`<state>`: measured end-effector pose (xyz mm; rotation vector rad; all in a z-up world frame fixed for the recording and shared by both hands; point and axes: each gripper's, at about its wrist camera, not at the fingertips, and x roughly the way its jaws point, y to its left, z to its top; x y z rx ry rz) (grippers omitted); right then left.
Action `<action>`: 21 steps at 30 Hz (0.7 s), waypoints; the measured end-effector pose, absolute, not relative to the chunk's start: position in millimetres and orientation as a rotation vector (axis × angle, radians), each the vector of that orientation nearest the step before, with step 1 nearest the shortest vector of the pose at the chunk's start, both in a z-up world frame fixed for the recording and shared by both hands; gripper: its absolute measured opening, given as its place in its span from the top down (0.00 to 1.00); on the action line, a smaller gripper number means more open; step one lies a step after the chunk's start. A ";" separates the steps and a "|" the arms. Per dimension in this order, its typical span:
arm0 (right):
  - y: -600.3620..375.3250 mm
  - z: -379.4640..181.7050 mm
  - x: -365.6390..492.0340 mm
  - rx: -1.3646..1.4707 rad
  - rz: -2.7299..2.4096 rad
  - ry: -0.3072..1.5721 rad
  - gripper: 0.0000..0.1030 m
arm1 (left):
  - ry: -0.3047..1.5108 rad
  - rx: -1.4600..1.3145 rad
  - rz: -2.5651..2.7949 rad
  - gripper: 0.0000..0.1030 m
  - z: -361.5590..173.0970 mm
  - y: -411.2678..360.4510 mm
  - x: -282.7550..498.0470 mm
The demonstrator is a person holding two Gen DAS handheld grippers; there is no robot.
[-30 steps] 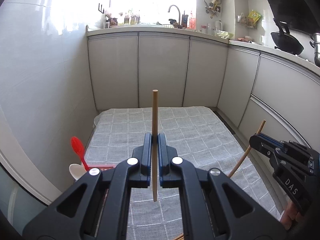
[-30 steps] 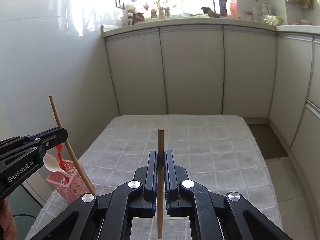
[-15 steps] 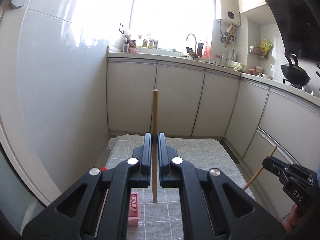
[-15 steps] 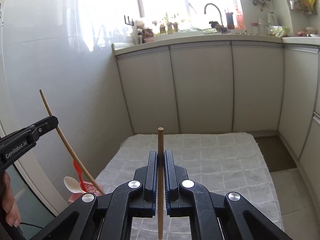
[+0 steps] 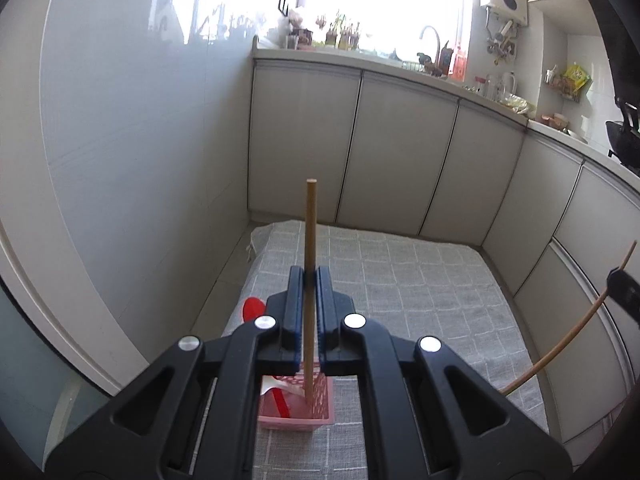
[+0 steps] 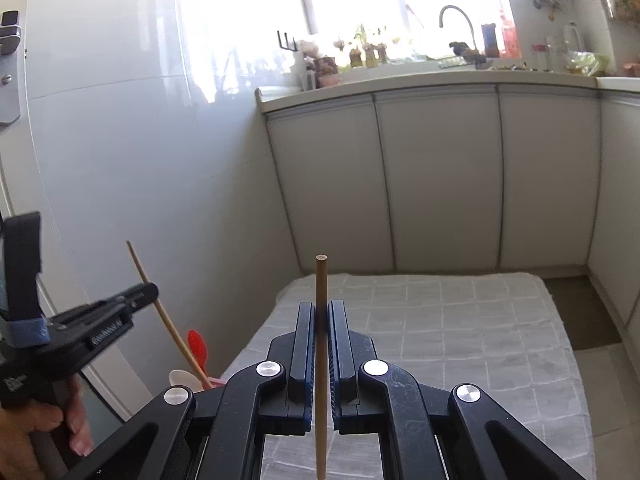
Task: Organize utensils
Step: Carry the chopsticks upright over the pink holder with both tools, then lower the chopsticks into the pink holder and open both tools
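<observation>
My left gripper (image 5: pixel 310 274) is shut on an upright wooden chopstick (image 5: pixel 309 232). The stick's lower end reaches into a pink perforated basket (image 5: pixel 296 410) on the cloth. The basket holds a red spoon (image 5: pixel 253 309) and a white spoon (image 5: pixel 280 385). My right gripper (image 6: pixel 321 308) is shut on a second upright chopstick (image 6: pixel 321 280) above the cloth. In the right wrist view the left gripper (image 6: pixel 150 290) with its chopstick (image 6: pixel 168 320) shows at the left, over the red spoon (image 6: pixel 198 348) and white spoon (image 6: pixel 182 379). The right gripper (image 5: pixel 614 278) shows at the left wrist view's right edge.
A grey checked cloth (image 5: pixel 420 280) covers the low table (image 6: pixel 460 328). Grey kitchen cabinets (image 6: pixel 440 180) stand behind and to the right. A glossy white wall (image 5: pixel 140 140) runs close along the left. A brown floor strip (image 6: pixel 580 312) lies right of the table.
My left gripper has tilted down and moved over the pink basket, and its chopstick's lower end now sits in the basket. The right gripper has stayed shut and shifted slightly.
</observation>
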<state>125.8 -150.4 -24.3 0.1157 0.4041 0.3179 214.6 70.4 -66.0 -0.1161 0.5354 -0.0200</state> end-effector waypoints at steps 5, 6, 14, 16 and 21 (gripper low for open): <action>-138.2 -18.5 129.9 0.129 0.356 0.414 0.96 | 0.603 -0.124 -0.025 0.94 -78.9 71.8 222.8; -135.7 -17.4 131.2 0.133 0.366 0.418 0.96 | 0.613 -0.123 -0.028 0.94 -79.5 72.1 224.0; -111.4 -4.7 141.7 0.155 0.427 0.446 0.96 | 0.600 -0.147 -0.032 0.65 -70.4 79.6 209.4; -105.3 0.1 144.9 0.163 0.443 0.449 0.96 | 0.583 -0.167 -0.029 0.59 -65.9 87.0 199.7; -85.2 9.6 164.4 0.176 0.477 0.469 0.96 | 0.571 -0.198 0.012 0.52 -60.9 105.2 187.1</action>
